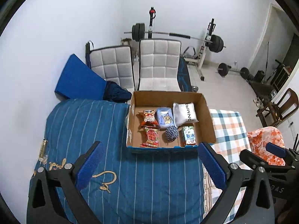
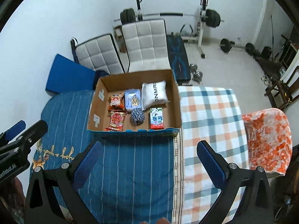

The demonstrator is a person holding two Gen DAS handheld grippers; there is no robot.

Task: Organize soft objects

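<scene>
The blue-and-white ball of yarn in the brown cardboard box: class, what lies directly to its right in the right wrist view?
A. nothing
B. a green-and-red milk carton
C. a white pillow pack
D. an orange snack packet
B: the green-and-red milk carton lies just right of the blue-and-white ball of yarn, both on the floor of the brown cardboard box.

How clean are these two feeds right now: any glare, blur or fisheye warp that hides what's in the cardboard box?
Left wrist view: even, soft light, no glare; the brown cardboard box and blue-and-white yarn ball are sharp; black vignette corners, walls bowing at the edges. Right wrist view: equally sharp, the white "Pure Milk" carton label readable; the barbell curves from distortion. Open left gripper and right gripper frame the bottom.
</scene>
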